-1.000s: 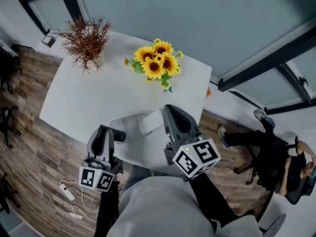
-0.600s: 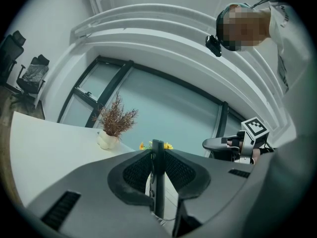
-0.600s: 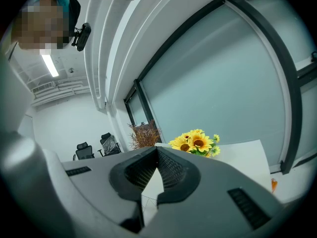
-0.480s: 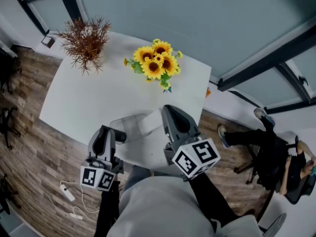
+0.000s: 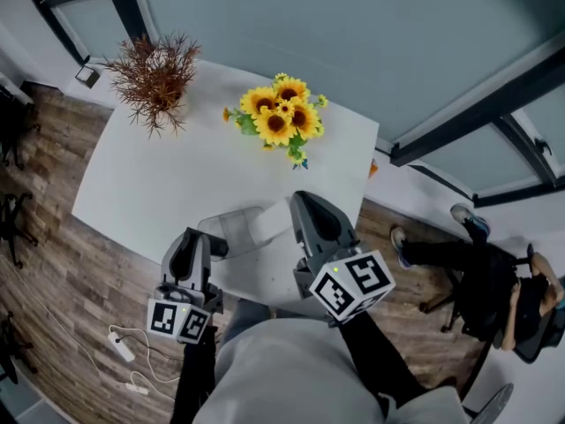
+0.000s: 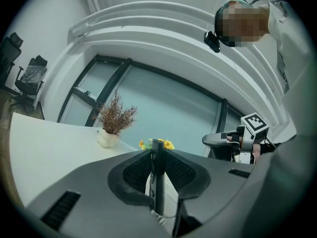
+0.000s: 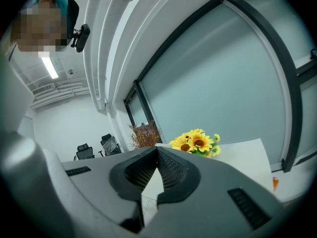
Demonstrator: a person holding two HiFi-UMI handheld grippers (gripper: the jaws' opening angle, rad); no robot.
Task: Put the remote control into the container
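Left gripper [image 5: 214,247], clamping remote control [image 6: 157,175], has edged toward container [image 5: 235,226].

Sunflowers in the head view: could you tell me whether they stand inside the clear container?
No, the sunflowers stand on the white table, apart from the clear container, which lies nearer the person.

Left gripper [image 6: 158,157]: jaws closed on the remote [image 6: 158,192], a thin dark slab held upright and edge-on, its top just above the pads.
Table [image 6: 44,148]: white, spread to the left of the jaws.
Dried plant [image 6: 115,118]: stood in a white vase on the table's far side.
Sunflowers [image 6: 167,144]: peeked just over the jaws, partly hidden.
Right gripper [image 6: 210,140]: hung at right, pointing left, apart from the remote.
Chairs [image 6: 27,76]: dark, at far left.
Person [image 6: 292,58]: leaned overhead, upper right.
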